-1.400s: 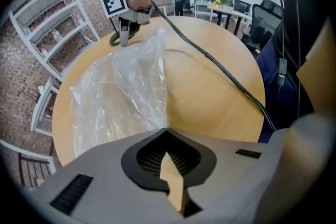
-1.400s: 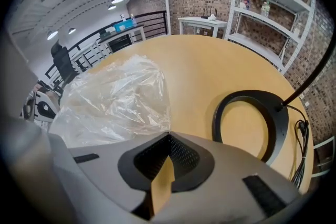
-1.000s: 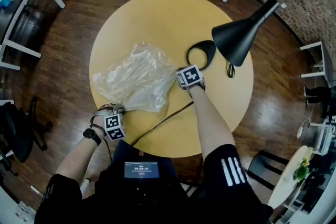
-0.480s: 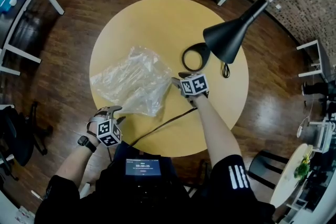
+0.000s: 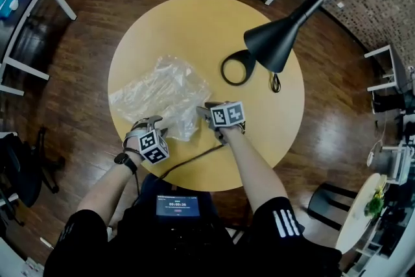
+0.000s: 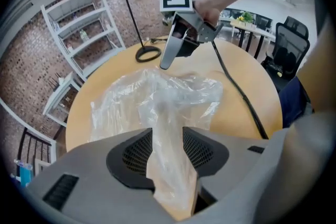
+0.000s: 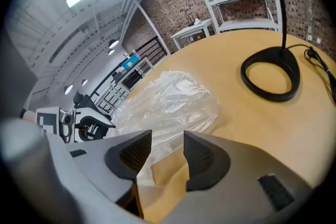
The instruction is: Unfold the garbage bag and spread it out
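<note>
Left gripper (image 6: 168,140) and right gripper (image 7: 161,150) now sit closer together at the garbage bag's (image 5: 159,91) near edge, jaws just opened, the left loose around a twisted strand, the right empty, so the bag lies rumpled with the spreading still to do.

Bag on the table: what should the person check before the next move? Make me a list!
1. Left gripper grips bag: not ok; jaws have just been opening, bag strip lies between them.
2. Right gripper grips bag: not ok; jaws have just been opening, bag edge and table between them.
3. Bag spread flat: not ok; crumpled.
4. Lamp apart from bag: ok.
5. Cable off bag: ok.
</note>
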Motion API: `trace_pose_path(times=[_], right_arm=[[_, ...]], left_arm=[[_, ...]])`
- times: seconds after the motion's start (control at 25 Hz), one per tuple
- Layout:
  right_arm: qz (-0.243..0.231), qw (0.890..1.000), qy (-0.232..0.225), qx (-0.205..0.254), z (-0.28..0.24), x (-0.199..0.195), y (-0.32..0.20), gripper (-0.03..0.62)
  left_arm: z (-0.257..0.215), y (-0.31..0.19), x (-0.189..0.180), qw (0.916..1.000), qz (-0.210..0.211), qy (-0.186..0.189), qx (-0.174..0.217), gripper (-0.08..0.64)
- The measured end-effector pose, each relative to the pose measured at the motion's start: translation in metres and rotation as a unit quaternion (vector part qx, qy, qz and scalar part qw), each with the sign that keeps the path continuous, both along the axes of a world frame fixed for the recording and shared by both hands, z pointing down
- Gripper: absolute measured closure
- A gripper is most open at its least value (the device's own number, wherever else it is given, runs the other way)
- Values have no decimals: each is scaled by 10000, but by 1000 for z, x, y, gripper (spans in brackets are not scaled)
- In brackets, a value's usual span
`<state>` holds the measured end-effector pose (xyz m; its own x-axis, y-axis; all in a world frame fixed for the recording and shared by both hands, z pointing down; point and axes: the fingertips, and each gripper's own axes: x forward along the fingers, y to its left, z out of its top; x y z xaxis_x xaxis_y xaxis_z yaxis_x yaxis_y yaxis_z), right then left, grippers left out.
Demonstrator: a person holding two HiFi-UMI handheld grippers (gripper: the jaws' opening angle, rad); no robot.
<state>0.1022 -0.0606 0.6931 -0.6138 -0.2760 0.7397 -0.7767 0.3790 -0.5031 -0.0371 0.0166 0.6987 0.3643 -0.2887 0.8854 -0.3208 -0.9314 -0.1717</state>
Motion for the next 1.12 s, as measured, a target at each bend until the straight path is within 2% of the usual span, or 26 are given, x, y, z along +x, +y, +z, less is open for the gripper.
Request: trace_pose_path(times=[0.16, 0.28, 0.32, 0.4, 0.48, 0.56, 0.68, 0.84, 1.0, 1.12], right_arm=[[289, 9993, -75, -222, 12, -14, -1, 370], [227, 9986, 193, -429, 30, -14, 6, 373], [152, 9983, 321, -469, 37, -13, 9, 404], [51, 9977, 534, -414, 43, -7, 12, 493], [41, 9978, 598, -277, 41, -2, 11, 552], [53, 9983, 557, -173, 34, 3, 10, 568], [79, 9989, 458, -90, 25, 15, 8, 569], [32, 9990, 441, -11, 15, 34, 13, 569], [-126, 9985, 522, -127, 19, 52, 25, 568], [-271, 9960, 838, -141, 28, 63, 32, 568]], left_arm=[[35, 11, 4, 9981, 294, -416, -344, 375], [43, 26, 10, 9951, 729, -596, -297, 504], [44, 30, 12, 9941, 838, -634, -260, 548], [44, 36, 15, 9926, 991, -678, -203, 557], [41, 40, 16, 9915, 1087, -703, -104, 557], [35, 42, 15, 9910, 1156, -670, 44, 557], [15, 48, 21, 9909, 1246, -405, 291, 556], [-8, 67, 33, 9860, 1529, -167, 648, 556], [-6, 98, 55, 9814, 1846, 9, 534, 556], [-6, 115, 71, 9783, 1999, -2, 547, 556]])
